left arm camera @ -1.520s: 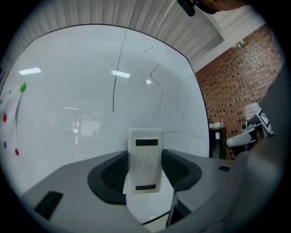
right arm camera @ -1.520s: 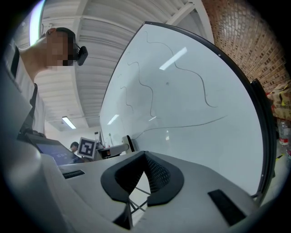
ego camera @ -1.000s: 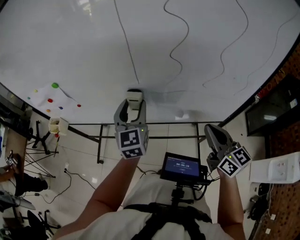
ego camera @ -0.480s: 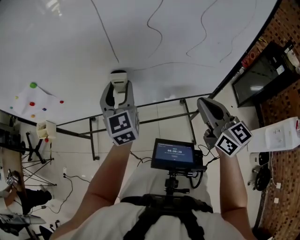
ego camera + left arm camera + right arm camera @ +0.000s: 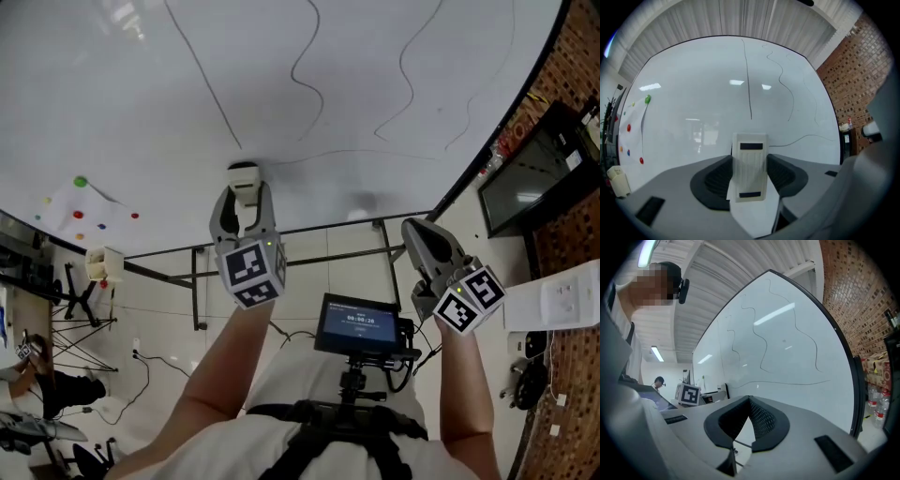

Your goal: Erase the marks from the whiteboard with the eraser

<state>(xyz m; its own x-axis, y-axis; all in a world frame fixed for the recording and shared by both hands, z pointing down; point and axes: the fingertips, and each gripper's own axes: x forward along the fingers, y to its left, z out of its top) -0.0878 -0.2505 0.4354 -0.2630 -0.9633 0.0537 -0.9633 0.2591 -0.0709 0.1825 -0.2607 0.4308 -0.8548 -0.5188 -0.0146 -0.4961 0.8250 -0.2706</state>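
Observation:
A large whiteboard (image 5: 112, 103) fills the upper part of the head view, with several thin wavy black lines (image 5: 305, 66) drawn down it and one long faint line (image 5: 375, 152) running across near its lower edge. My left gripper (image 5: 244, 187) is shut on a cream-white eraser (image 5: 244, 178) (image 5: 749, 164), held up close to the board just below a straight line (image 5: 748, 79). My right gripper (image 5: 420, 232) hangs lower and to the right, off the board, jaws shut with nothing between them (image 5: 749, 420).
Coloured magnets (image 5: 81, 181) pin a paper sheet at the board's lower left, with a small white holder (image 5: 103, 262) beneath. A brick wall (image 5: 572, 56) and dark screen (image 5: 525, 178) stand right. A chest-mounted monitor (image 5: 361, 328) sits below. The board's metal stand (image 5: 197, 281) crosses the tiled floor.
The view has shifted, so the board lines sit differently in frame. My left gripper stays near the board's lower part with the eraser; the right gripper has barely moved.

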